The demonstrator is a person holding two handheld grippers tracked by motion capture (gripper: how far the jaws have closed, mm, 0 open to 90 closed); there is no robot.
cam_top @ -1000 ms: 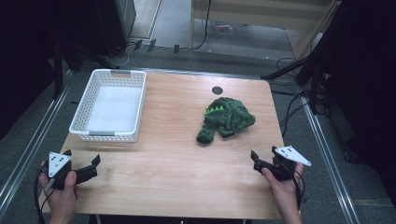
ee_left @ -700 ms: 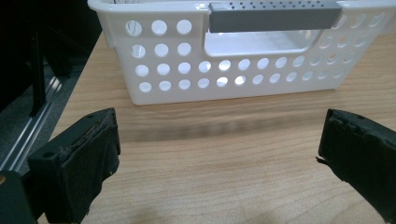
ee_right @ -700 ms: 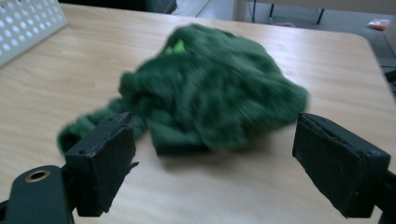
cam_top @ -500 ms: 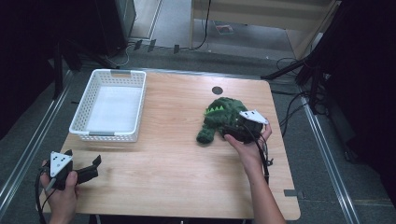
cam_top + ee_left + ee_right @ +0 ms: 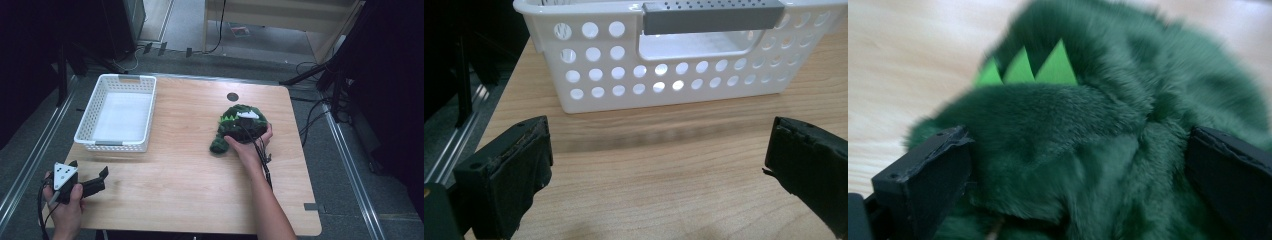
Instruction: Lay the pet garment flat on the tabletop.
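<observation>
A dark green plush toy (image 5: 229, 116) with light green spikes lies right of the table's middle. My right gripper (image 5: 244, 120) rests over it, its grey plate on top and the hand behind it. In the right gripper view the toy's fur (image 5: 1098, 100) bulges between the two black jaws of the right gripper (image 5: 1078, 170), which stand wide apart and have just been opening. My left gripper (image 5: 90, 168) is held at the front left corner, open with nothing in it. In its own view the left gripper (image 5: 659, 165) faces the white basket (image 5: 674, 75) across bare wood.
The white perforated basket (image 5: 115, 145) with a grey handle strip stands at the back left, nothing visible inside. A dark round hole (image 5: 232, 96) marks the wooden table (image 5: 175, 190) behind the toy. Metal rails run along both sides, and cables lie on the floor to the right.
The right hand has travelled from the table's front right edge up and leftward onto the plush toy. The left hand and gripper have stayed in place.
</observation>
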